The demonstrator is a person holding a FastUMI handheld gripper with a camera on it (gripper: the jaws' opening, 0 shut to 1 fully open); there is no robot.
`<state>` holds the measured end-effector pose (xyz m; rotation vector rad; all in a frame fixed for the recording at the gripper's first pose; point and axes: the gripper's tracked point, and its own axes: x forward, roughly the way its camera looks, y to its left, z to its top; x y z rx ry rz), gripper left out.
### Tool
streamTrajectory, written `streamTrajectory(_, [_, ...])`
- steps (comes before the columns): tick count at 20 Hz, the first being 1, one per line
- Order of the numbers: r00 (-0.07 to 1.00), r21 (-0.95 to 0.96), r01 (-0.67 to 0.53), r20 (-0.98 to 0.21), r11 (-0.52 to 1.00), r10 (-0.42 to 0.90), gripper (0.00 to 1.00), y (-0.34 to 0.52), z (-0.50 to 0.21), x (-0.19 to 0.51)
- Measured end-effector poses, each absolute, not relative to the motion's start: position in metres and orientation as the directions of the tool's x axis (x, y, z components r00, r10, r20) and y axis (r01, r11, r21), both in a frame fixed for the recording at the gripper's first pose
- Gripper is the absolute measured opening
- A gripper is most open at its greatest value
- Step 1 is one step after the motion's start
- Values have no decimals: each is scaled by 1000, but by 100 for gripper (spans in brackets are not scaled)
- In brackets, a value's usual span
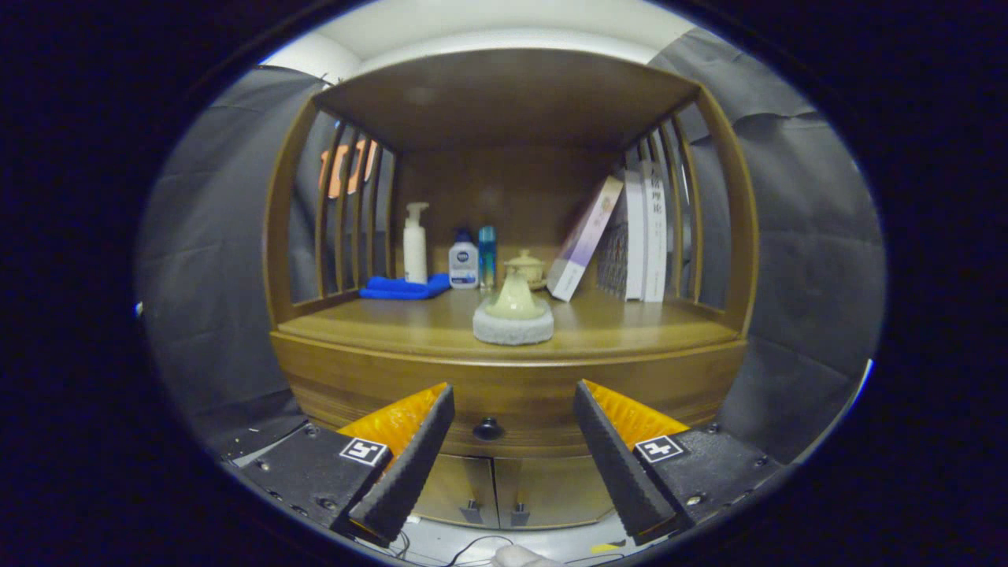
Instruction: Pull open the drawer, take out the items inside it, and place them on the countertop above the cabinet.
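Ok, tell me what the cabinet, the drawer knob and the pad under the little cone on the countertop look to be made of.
Cabinet: wood or wood veneer, brown with a soft sheen. Drawer knob, between the open gripper fingers: dark and glossy, probably metal or plastic. Pad: grey, matte, fuzzy-edged, likely felt or sponge.

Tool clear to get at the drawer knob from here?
Probably yes. The tool is open, and the dark drawer knob sits on the drawer front between its fingers and just beyond them. Nothing lies between them and the knob; the cup on its grey pad sits above on the countertop.
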<state>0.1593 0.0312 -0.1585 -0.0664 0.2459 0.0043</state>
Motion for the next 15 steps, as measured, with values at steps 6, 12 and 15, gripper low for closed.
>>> streamTrajectory(6, [983, 7, -22, -183, 1000, 23, 99, -2, -79, 88])
streamTrajectory(12, [984, -7, -10, -179, 1000, 9, 99, -32, -62, 43])
streamTrajectory(15, [989, 7, -14, -149, 1000, 15, 99, -42, -55, 31])
